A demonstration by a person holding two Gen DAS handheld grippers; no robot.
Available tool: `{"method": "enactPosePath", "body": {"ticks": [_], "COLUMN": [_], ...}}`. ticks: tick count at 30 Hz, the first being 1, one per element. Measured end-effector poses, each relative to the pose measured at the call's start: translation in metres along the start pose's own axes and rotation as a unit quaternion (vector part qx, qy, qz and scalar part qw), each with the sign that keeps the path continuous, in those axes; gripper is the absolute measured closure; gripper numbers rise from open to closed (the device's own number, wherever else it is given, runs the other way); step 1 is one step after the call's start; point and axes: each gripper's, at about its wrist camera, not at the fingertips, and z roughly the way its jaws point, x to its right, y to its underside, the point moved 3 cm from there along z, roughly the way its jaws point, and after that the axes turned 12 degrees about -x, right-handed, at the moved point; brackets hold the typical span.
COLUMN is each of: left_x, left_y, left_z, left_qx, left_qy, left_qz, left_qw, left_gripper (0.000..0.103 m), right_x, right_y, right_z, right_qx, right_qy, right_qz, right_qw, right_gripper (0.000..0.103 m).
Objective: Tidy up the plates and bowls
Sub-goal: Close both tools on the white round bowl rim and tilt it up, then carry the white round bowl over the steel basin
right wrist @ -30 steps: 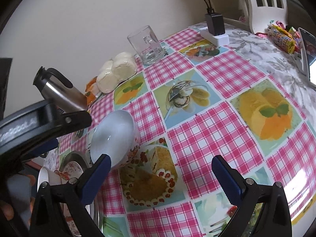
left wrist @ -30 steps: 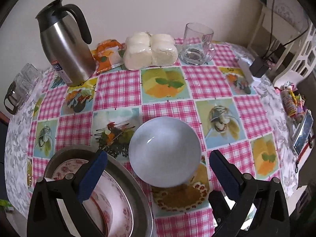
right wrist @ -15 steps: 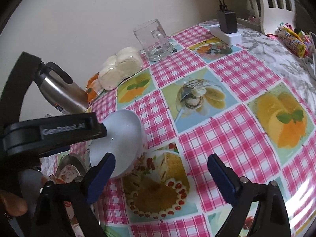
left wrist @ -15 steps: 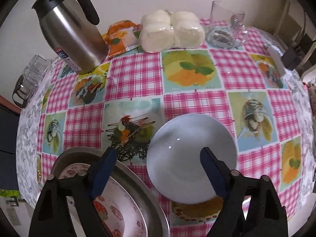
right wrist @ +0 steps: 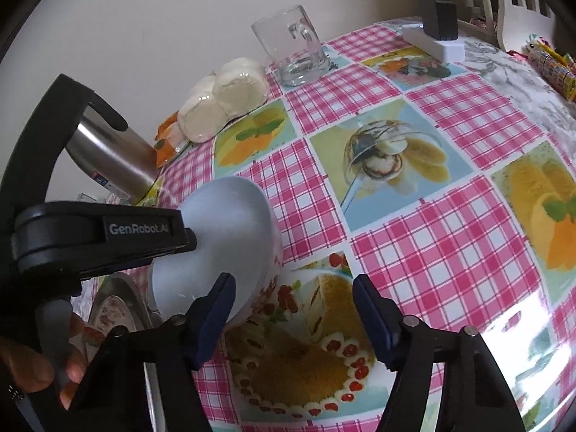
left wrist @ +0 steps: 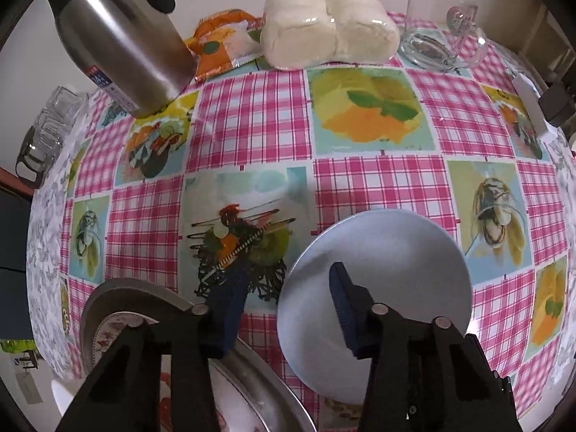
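Behind black jaws, half-hidden plate (left wrist: 118, 331)

We were in a home, at a dining desk (left wrist: 252, 115) set against a plain wall. It wore a pink checked oilcloth printed with desserts and salads. On it stood a steel thermos jug (left wrist: 122, 43), a wrapped pack of white buns (left wrist: 327, 28), an orange snack packet (left wrist: 219, 46) and a glass mug (right wrist: 291, 50). A white power strip with a black charger (right wrist: 437, 21) lay near a white chair (right wrist: 518, 3), with sweets (right wrist: 550, 64) beside it.
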Motion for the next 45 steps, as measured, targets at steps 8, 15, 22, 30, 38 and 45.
{"method": "enactPosePath", "body": {"ticks": [8,15,22,30,38,45], "left_x": [0.004,0.013,0.013,0.015,0.019,0.020], "left_y": [-0.004,-0.007,-0.008,-0.005,0.002,0.010], "left_z": [0.013,0.012,0.010,0.010,0.005,0.004], "left_qx": [-0.019,-0.018,-0.016,-0.015,-0.011,-0.011], "left_qy": [0.006,0.008,0.024,0.035,0.035,0.056], "left_qz": [0.006,0.018,0.016,0.017,0.024,0.025], "left_qw": [0.9998,0.9996,0.9995,0.9991,0.9991,0.9980], "left_gripper": [0.067,0.071,0.071,0.072,0.076,0.079], "right_x": [-0.007,-0.016,-0.013,-0.008,-0.001,0.009], "right_y": [-0.001,-0.002,-0.003,-0.001,0.001,0.003], "right_z": [0.011,0.018,0.027,0.030,0.028,0.022], "right_qx": [-0.006,-0.004,-0.006,-0.007,-0.008,-0.012], "right_qy": [-0.009,-0.028,-0.067,-0.062,-0.081,-0.103], "right_qz": [-0.001,0.003,0.020,0.025,0.033,0.044], "right_qw": [1.000,1.000,0.998,0.998,0.996,0.994], "right_gripper": [0.045,0.067,0.071,0.077,0.080,0.080]}}
